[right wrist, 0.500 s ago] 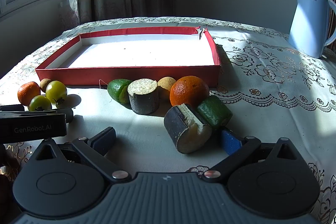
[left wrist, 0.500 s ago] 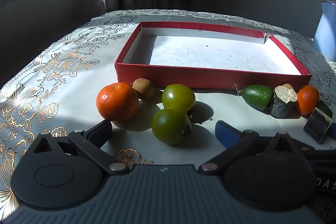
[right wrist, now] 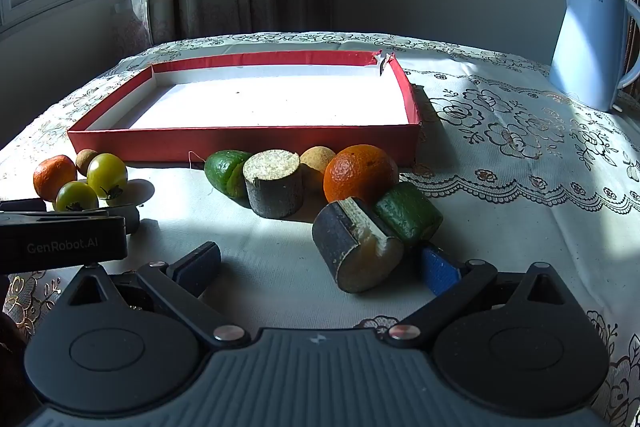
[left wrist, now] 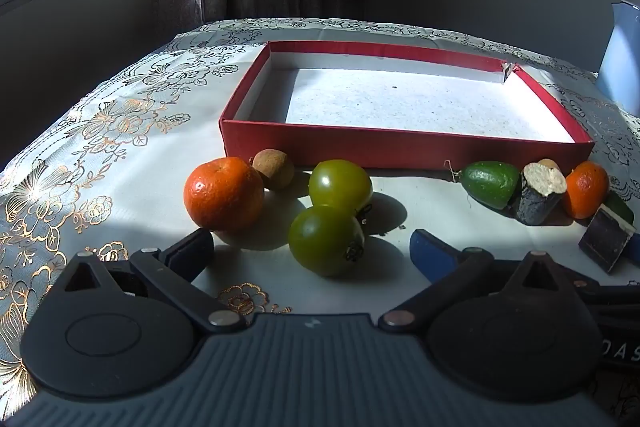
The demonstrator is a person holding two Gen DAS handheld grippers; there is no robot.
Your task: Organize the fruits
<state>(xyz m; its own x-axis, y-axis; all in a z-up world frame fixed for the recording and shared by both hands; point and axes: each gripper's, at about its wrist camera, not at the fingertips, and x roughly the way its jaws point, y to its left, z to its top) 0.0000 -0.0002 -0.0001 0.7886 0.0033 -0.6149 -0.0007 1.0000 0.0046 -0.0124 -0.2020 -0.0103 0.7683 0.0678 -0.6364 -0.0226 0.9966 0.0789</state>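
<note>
A shallow red box (left wrist: 400, 147) (right wrist: 240, 143) with a white floor lies on the table. In front of it on the left lie a tangerine (left wrist: 223, 194), a small brown fruit (left wrist: 274, 169) and two green tomatoes (left wrist: 340, 185) (left wrist: 326, 245). My left gripper (left wrist: 312, 251) stands open, and the nearer tomato sits between its fingertips, untouched. On the right lie a green fruit (right wrist: 226, 173), an upright dark cut piece (right wrist: 274, 183), a brown fruit (right wrist: 317, 163), an orange (right wrist: 360, 173), another green piece (right wrist: 408, 213) and a tipped dark cut piece (right wrist: 356, 247). My right gripper (right wrist: 320, 263) is open around that tipped piece.
A pale blue kettle (right wrist: 592, 47) stands at the far right of the floral tablecloth (right wrist: 520, 155). The left gripper's body (right wrist: 60, 239) shows at the left edge of the right wrist view. A window and curtain are behind the table.
</note>
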